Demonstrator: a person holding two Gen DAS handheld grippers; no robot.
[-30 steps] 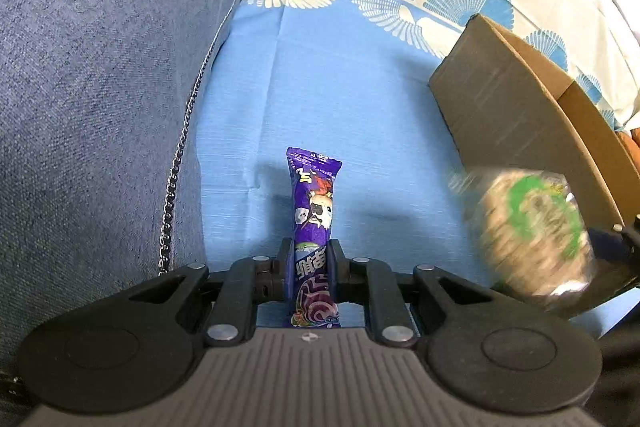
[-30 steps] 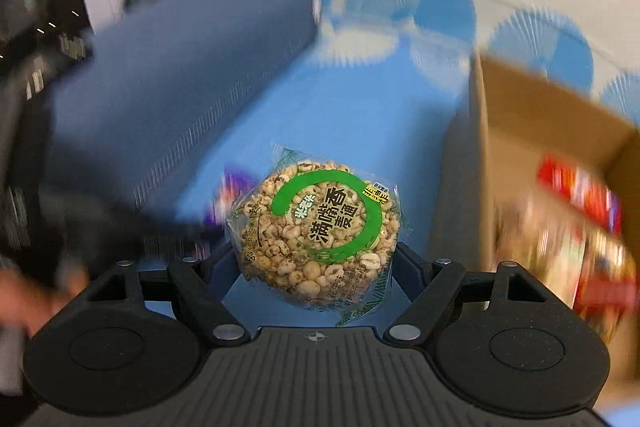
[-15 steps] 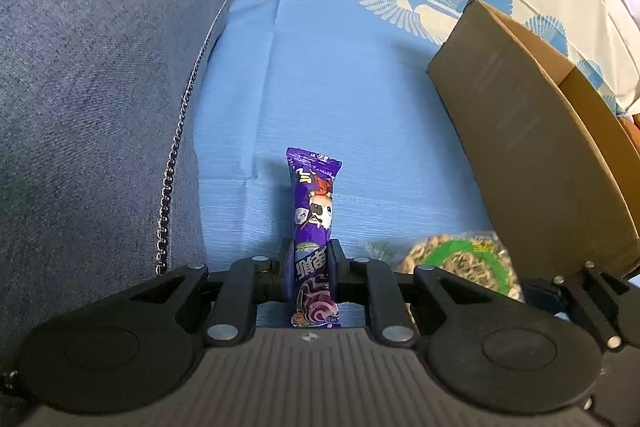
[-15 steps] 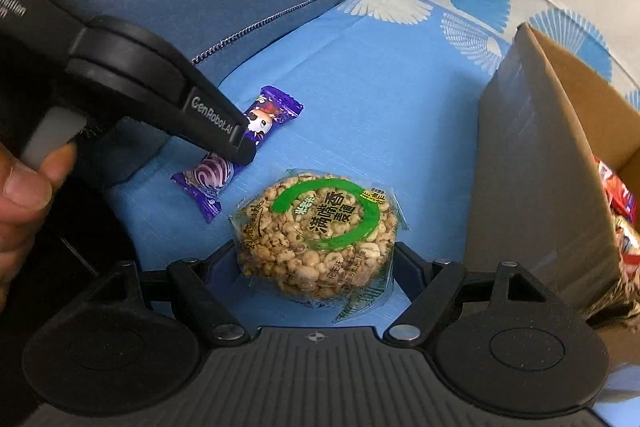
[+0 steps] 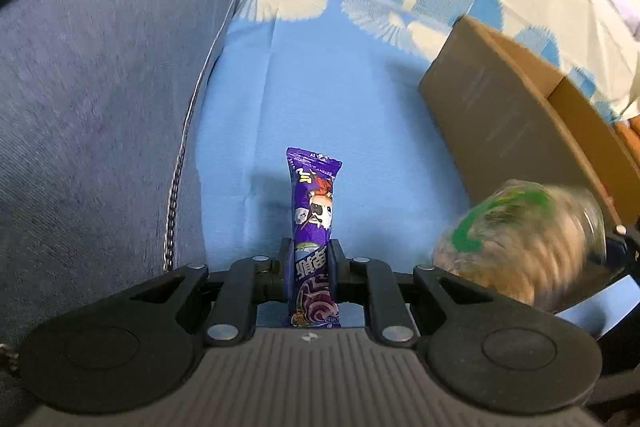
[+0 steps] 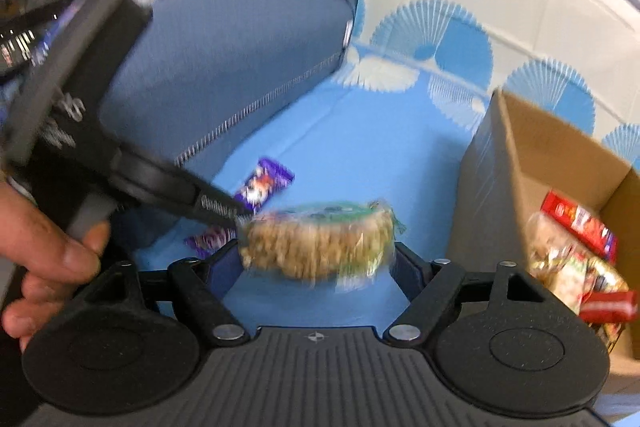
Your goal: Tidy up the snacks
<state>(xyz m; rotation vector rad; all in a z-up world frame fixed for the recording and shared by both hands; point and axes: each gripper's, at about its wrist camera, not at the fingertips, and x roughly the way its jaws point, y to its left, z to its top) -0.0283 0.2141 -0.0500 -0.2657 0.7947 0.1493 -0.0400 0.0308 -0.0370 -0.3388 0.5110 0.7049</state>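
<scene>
Both grippers hold snacks above the blue sheet, beside the cardboard box.

The left gripper (image 5: 311,263) pinches a purple candy bar (image 5: 314,215) by its lower half, the wrapper pointing away. The right gripper (image 6: 318,259) clamps a round puffed-grain cake (image 6: 318,245), blurred, just left of the cardboard box (image 6: 532,163), where red and clear snack packets (image 6: 580,251) lie.

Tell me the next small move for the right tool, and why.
Probably carry the round puffed-grain cake, clamped in the right tool, rightward over the cardboard box wall. The box stands open beside it, already holding snacks.
</scene>
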